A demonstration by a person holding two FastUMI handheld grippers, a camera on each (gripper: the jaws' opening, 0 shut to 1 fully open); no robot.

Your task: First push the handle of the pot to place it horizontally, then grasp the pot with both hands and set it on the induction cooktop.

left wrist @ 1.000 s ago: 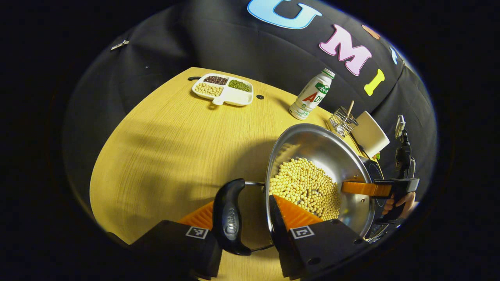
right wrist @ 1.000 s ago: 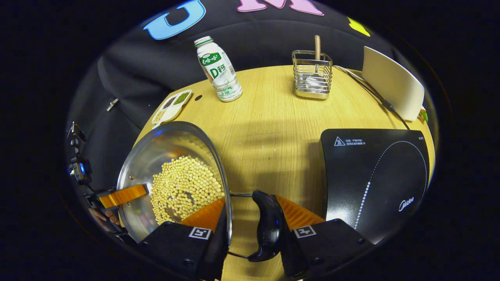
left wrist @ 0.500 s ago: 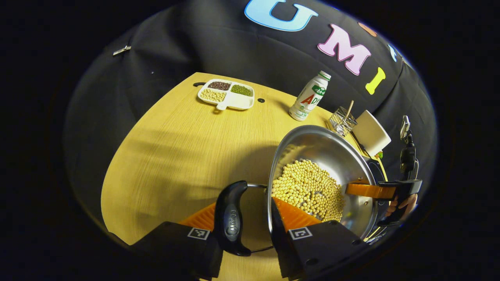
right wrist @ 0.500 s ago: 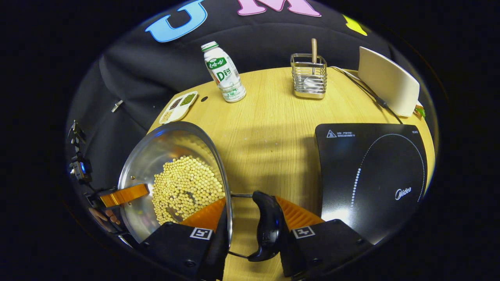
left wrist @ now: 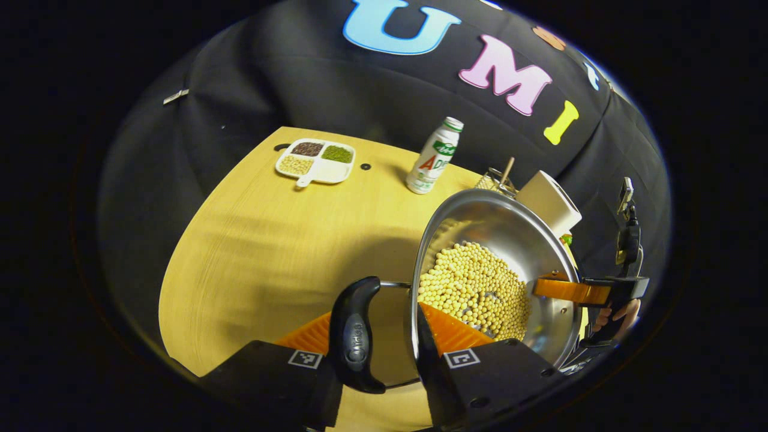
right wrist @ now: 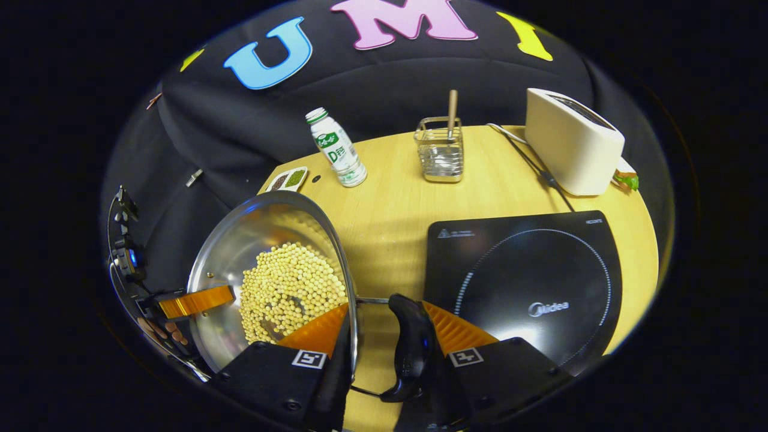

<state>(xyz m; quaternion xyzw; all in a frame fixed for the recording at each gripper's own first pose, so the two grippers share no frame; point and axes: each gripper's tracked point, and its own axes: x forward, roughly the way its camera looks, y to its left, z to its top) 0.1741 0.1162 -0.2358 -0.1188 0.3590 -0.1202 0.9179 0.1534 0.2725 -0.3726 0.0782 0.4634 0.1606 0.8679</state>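
Observation:
A steel pot [left wrist: 516,234] holding pale yellow beans [left wrist: 474,288] hangs in the air above the wooden table [left wrist: 264,252], gripped from both sides. My left gripper [left wrist: 375,336] is shut on the pot's black side handle [left wrist: 354,336], with one finger inside the rim. Across the pot shows the right gripper [left wrist: 576,291] and a hand. In the right gripper view my right gripper [right wrist: 387,330] is shut on the other black handle [right wrist: 411,348] of the pot [right wrist: 240,252], with the left gripper [right wrist: 192,300] beyond. The black induction cooktop [right wrist: 528,282] lies just right of the pot.
Along the back of the table stand a white drink bottle [right wrist: 336,150], a wire holder [right wrist: 441,156] with a wooden-handled tool, and a white toaster [right wrist: 570,144] with its cord. A divided dish of beans [left wrist: 315,162] sits at the far left corner.
Both grippers have carried the pot upward and to the right. In the right gripper view the cooktop has slid closer, lying just beyond the handle.

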